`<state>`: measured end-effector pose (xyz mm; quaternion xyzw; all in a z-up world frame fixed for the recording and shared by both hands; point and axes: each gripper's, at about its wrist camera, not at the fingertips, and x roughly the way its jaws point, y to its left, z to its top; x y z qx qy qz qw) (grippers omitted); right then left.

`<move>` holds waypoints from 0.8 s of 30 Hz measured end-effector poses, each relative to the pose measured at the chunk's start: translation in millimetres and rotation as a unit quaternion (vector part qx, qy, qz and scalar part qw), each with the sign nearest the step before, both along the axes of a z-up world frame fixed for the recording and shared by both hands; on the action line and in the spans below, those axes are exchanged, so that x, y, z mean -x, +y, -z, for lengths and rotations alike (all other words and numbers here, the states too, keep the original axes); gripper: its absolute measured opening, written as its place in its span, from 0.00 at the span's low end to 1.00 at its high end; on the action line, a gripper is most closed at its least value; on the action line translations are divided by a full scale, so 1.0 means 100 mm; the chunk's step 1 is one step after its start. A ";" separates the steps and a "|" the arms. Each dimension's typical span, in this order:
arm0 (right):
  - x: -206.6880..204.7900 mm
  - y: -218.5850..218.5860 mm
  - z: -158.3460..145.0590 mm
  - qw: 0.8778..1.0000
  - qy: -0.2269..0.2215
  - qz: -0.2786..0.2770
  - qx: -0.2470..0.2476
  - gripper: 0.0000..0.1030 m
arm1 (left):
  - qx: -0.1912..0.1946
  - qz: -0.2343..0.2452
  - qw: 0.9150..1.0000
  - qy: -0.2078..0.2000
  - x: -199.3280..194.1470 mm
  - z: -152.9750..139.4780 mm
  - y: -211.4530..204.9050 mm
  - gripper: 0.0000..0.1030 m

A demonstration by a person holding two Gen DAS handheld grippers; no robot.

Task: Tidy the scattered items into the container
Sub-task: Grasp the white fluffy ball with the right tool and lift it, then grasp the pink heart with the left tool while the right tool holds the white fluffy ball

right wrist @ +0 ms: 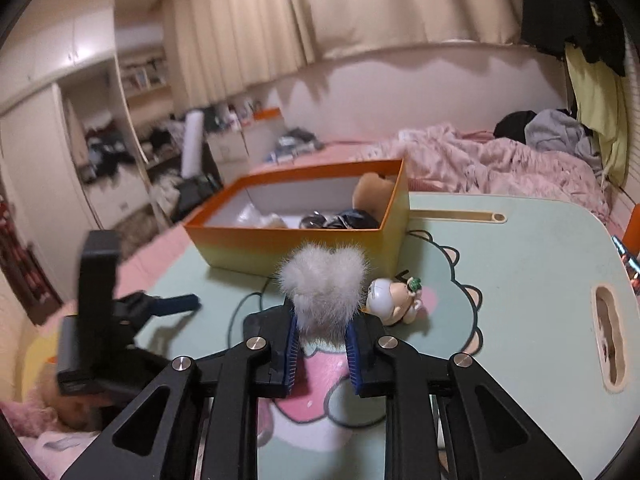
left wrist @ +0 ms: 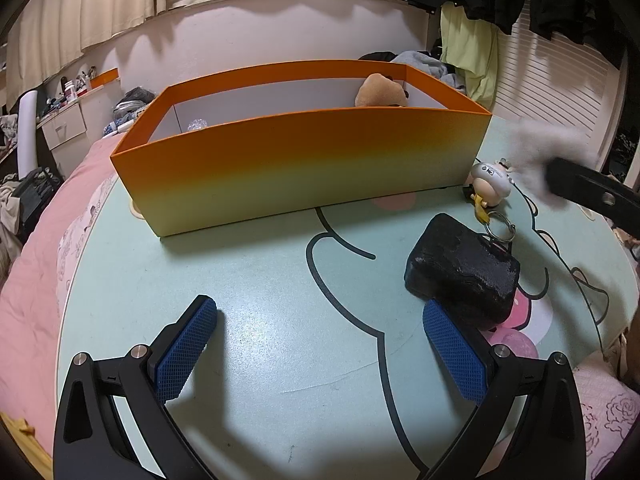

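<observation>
The right gripper (right wrist: 322, 350) is grasping a grey pompom (right wrist: 322, 288) between its fingers, just near the box (right wrist: 288, 248). The left gripper (left wrist: 320, 344) is hovering with fingers released over the table (left wrist: 248, 280); a black block (left wrist: 460, 272) is lying at its right finger. A figurine (right wrist: 394, 296) is lying right of the pompom. Next, I judge, the pompom is needing to travel far over the box wall before the fingers are releasing it.
</observation>
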<state>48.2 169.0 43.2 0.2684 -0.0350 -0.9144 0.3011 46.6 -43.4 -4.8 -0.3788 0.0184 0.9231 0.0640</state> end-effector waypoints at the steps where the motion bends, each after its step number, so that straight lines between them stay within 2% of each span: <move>1: -0.02 0.03 0.02 1.000 -0.002 0.000 0.005 0.19 | -0.001 -0.004 1.000 0.000 0.00 0.00 0.00 1.00; 7: -0.04 0.19 0.04 0.999 -0.011 0.014 0.039 0.19 | -0.032 -0.001 0.998 0.046 -0.15 -0.16 -0.06 0.99; 9: -0.06 0.23 0.03 0.998 -0.007 0.023 0.050 0.19 | -0.035 0.033 0.997 0.052 -0.24 -0.23 0.00 0.99; 12: -0.08 0.28 0.02 0.998 -0.004 0.031 0.062 0.20 | -0.044 0.118 0.990 0.056 -0.40 -0.32 0.18 0.99; 15: -0.07 0.29 0.03 0.997 -0.009 0.032 0.065 0.20 | -0.010 0.154 0.986 0.067 -0.49 -0.30 0.40 0.99; 17: -0.07 0.28 0.03 0.997 -0.011 0.031 0.064 0.20 | 0.003 0.176 0.983 0.058 -0.48 -0.24 0.52 0.96; 18: -0.07 0.28 0.03 0.997 -0.012 0.030 0.063 0.20 | -0.004 0.184 0.982 0.054 -0.47 -0.22 0.53 0.91; 22: -0.06 0.31 0.03 0.997 -0.015 0.032 0.068 0.21 | -0.047 0.207 0.977 0.021 -0.34 -0.14 0.54 0.85; 24: -0.05 0.31 0.04 0.997 -0.017 0.034 0.070 0.21 | -0.066 0.217 0.974 0.002 -0.29 -0.06 0.55 0.77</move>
